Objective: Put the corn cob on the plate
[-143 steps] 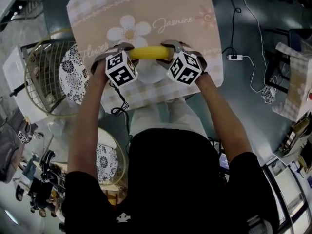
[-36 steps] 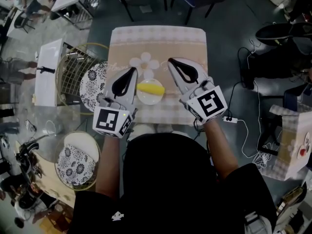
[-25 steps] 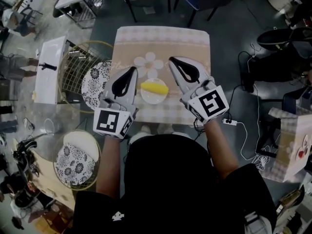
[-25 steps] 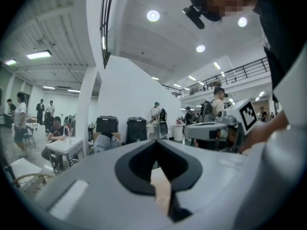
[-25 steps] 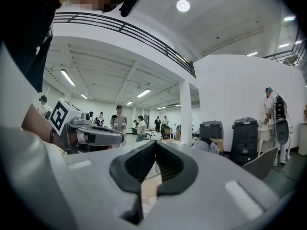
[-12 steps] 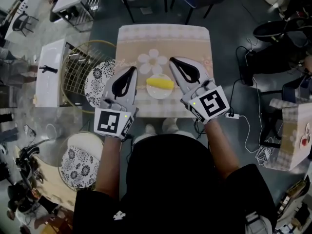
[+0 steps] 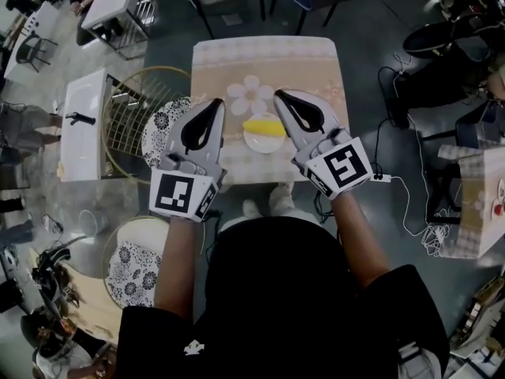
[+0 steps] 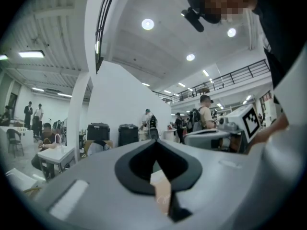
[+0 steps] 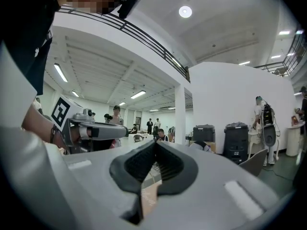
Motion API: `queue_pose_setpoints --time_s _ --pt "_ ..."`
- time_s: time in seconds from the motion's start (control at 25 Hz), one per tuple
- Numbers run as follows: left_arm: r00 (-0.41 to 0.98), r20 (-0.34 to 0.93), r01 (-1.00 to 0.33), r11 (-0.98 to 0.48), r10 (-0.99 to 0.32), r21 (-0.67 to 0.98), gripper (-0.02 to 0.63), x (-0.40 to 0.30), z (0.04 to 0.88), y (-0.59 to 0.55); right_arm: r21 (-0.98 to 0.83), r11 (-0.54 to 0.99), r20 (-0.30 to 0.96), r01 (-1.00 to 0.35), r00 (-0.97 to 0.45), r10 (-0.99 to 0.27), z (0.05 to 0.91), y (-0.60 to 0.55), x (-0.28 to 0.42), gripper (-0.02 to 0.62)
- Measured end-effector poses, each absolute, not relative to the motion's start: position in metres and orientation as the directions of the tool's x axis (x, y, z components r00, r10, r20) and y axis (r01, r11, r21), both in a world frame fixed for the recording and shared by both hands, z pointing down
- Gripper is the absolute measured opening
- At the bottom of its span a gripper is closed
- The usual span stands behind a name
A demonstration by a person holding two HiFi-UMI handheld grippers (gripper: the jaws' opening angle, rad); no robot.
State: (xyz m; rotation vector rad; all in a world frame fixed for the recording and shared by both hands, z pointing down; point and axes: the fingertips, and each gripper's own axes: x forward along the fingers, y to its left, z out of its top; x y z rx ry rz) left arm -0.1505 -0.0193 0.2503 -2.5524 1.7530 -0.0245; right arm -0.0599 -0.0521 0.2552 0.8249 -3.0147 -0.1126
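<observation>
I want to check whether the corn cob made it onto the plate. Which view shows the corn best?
The head view: the corn cob lies across the white plate, seen whole from above. Both gripper views look out across the hall and miss it.

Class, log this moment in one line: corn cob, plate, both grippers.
corn cob: lying on plate | left gripper: shut, empty | right gripper: shut, empty | task: looks done
</observation>
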Motion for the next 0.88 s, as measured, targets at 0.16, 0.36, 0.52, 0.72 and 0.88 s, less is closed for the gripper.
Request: queue_pose_setpoints --time_s 0.16,0.36,0.52,0.72,0.88 --pt "0.371 -0.023 -0.928 -0.370 -0.928 -0.051 0.009 -0.150 0.247 -0.007 0.078 0.847 -0.010 -0.525 -0.850 -0.526 0.252 -0.038 -0.061 0.002" --pt "0.401 -0.023 -0.915 -0.400 -0.916 -0.052 0.009 -0.147 0.249 0.005 0.086 0.831 -0.009 -0.550 -0.834 -0.552 0.251 -0.024 -0.059 0.002" --pt "0.415 -0.031 -0.909 -0.414 -0.909 -0.049 0.009 -0.146 0.246 0.015 0.093 0.820 -0.010 -0.565 -0.824 -0.567 0.248 -0.012 -0.057 0.002" --pt "0.429 -0.037 -0.903 -0.428 -0.903 -0.037 0.009 -0.145 0.248 0.030 0.097 0.810 -0.011 -0.578 -0.815 -0.580 0.247 0.003 -0.058 0.002" --pt "0.434 -0.033 -0.900 -0.433 -0.900 -0.039 0.009 -0.145 0.250 0.041 0.089 0.807 -0.012 -0.583 -0.811 -0.585 0.248 0.016 -0.058 0.002"
